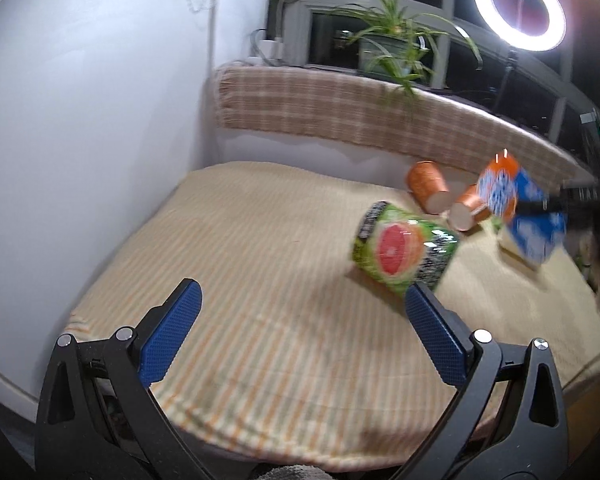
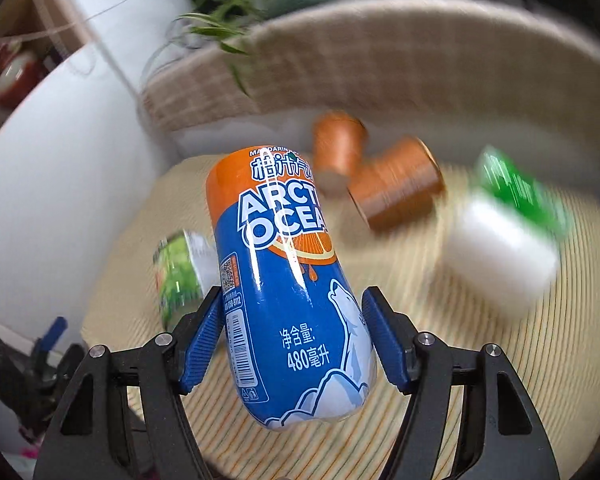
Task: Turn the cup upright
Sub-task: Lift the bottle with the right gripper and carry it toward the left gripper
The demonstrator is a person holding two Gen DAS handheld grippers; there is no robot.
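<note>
Between the right hand-held gripper [image 2: 292, 336] pads — blue-orange bottle [image 2: 284, 272], seemingly airborne.

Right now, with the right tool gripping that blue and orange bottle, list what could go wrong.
1. The right tool holds the Arctic Ocean bottle tilted, above the mat; it may slip or twist between the pads.
2. Two orange cups lie on their sides just beyond; a swing could send them rolling.
3. The left tool is open near the green can, which it might bump.

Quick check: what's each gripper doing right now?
Left gripper: open, holding nothing.
Right gripper: shut on the Arctic Ocean bottle, lifted off the mat.
</note>
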